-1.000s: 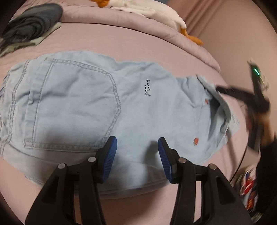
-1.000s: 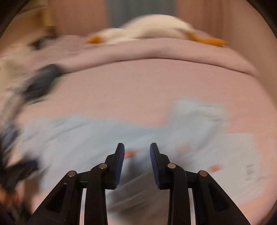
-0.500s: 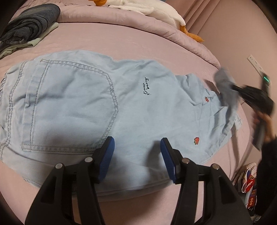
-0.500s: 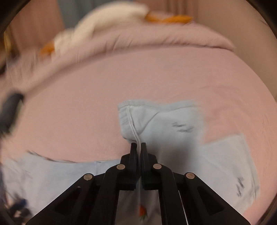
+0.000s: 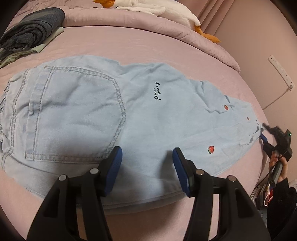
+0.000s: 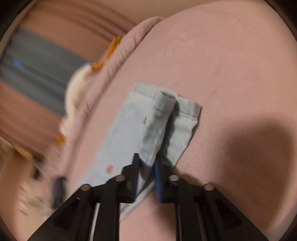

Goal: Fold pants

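Pants (image 5: 115, 118): light-blue denim, flat across the middle of the pink bed (image 5: 148, 50), hem at right edge.
Open room: bare sheet above and below the denim.
Left gripper (image 5: 146, 166): jaws apart, nothing between, over the lower edge.
Right gripper (image 6: 146, 165): jaws have just been opening; hem cloth between them, contact unclear through blur.
Left view only: dark folded clothes (image 5: 31, 29) upper left, plush toy (image 5: 157, 7) top.
Right view only: cuff (image 6: 167, 100) close up.

Black left gripper (image 5: 147, 167) (blue pads, silver screws); sleeve (image 5: 282, 192) seemingly black.
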A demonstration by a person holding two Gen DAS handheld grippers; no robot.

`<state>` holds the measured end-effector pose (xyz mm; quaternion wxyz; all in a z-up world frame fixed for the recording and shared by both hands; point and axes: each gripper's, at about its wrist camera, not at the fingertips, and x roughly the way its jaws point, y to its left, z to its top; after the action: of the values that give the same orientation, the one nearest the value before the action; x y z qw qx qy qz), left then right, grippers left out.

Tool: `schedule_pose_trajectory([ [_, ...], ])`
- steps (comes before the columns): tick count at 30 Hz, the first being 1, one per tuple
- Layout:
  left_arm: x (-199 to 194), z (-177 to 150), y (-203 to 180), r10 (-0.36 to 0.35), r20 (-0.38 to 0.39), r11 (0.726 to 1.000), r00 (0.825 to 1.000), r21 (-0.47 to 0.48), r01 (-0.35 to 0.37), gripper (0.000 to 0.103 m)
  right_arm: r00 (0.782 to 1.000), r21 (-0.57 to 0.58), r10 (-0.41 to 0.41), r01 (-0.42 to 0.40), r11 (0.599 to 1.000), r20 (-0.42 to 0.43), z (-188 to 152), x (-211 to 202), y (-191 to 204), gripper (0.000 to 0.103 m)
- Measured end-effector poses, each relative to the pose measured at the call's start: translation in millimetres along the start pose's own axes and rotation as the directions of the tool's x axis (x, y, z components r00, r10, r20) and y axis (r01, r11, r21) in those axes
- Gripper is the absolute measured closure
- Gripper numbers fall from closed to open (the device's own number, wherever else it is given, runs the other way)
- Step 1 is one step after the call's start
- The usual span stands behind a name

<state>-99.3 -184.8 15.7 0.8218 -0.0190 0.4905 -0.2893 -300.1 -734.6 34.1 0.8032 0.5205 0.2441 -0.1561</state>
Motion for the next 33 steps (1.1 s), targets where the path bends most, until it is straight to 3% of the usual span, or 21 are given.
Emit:
schedule_pose_trajectory([
  [1,0.2,0.3,-0.2,0.002,-0.001,1.0,1.0,-0.001,-0.002,0.047,1.0,0.018,0.014,-0.015,1.0,0.026,3.6,-3.9,-1.4,0.064],
  [2,0.8,0.6,-0.8,0.004,-0.002,1.0,1.0,-0.002,-0.004,0.046,0.998,0.028,0.021,-0.022,0.999,0.052,10.8,-6.9,-1.7,0.059],
  [6,3.1,0.7,-5.2,0.015,0.0,1.0,1.0,0.003,-0.015,0.043,0.997,0.017,-0.034,0.033,0.999,0.063,28.4,-11.6,2.8,0.06],
  [7,3.7,0.9,-6.7,0.02,0.0,1.0,1.0,0.005,-0.02,0.042,0.998,0.016,-0.03,0.029,0.999,0.053,33.1,-10.3,3.6,0.065],
  [8,4.1,1.6,-8.2,0.027,0.0,1.0,1.0,0.005,-0.027,0.041,0.998,-0.006,-0.054,0.055,0.998,0.043,38.3,-5.9,6.9,0.091],
  [9,3.6,1.7,-8.0,0.027,0.001,1.0,1.0,0.001,-0.027,0.04,0.996,-0.03,-0.083,0.084,0.996,0.034,38.6,0.4,14.7,0.098],
  [13,5.4,3.7,-8.4,0.016,0.003,1.0,1.0,-0.017,-0.016,0.039,0.987,-0.112,-0.139,0.147,0.983,0.078,23.3,-10.4,20.3,0.099],
  [16,6.7,4.0,-8.3,0.011,0.002,1.0,1.0,-0.005,-0.011,0.033,0.982,-0.139,-0.131,0.15,0.979,0.139,20.7,-19.6,20.2,0.099],
  [18,8.5,3.7,-10.8,0.012,0.003,1.0,1.0,0.014,-0.012,0.03,0.978,-0.152,-0.165,0.183,0.971,0.124,19.8,-8.9,14.9,0.099],
  [20,6.7,3.2,-11.9,0.013,0.001,1.0,1.0,0.024,-0.013,0.028,0.957,-0.172,-0.268,0.283,0.943,0.108,21.3,9.3,7.7,0.099],
  [24,-12.0,4.9,0.6,-0.051,0.033,0.997,0.998,-0.047,0.053,0.028,0.955,-0.137,-0.28,0.292,0.947,0.102,24.3,7.5,3.6,0.1],
  [25,-18.1,5.8,4.8,-0.061,0.053,0.996,0.997,-0.058,0.064,0.028,0.948,-0.145,-0.297,0.311,0.939,0.11,25.4,5.1,9.0,0.097],
  [26,-26.5,7.5,12.1,-0.051,0.082,0.996,0.995,-0.067,0.057,0.027,0.933,-0.174,-0.331,0.353,0.919,0.143,25.0,-0.1,16.8,0.085],
  [28,-34.1,11.1,25.8,-0.004,0.11,0.996,0.994,-0.084,0.014,0.027,0.84,-0.272,-0.447,0.528,0.805,0.308,16.5,-10.4,49.0,0.067],
  [29,-35.3,11.9,31.1,0.011,0.114,0.996,0.993,-0.094,0.0,0.027,0.825,-0.336,-0.429,0.549,0.766,0.369,8.1,-16.2,69.3,0.066],
  [30,-36.7,13.3,40.0,0.037,0.113,0.993,0.993,-0.116,-0.023,0.027,0.852,-0.388,-0.381,0.508,0.769,0.359,1.3,-15.9,81.5,0.066],
  [31,-38.2,14.3,47.8,0.066,0.113,0.99,0.991,-0.13,-0.051,0.028,0.898,-0.458,-0.321,0.432,0.777,0.302,-7.7,-10.3,96.7,0.066],
  [33,-39.9,14.4,54.8,0.113,0.118,0.988,0.987,-0.118,-0.099,0.028,0.967,-0.612,-0.219,0.251,0.75,0.129,-38.1,12.1,132.5,0.066],
])
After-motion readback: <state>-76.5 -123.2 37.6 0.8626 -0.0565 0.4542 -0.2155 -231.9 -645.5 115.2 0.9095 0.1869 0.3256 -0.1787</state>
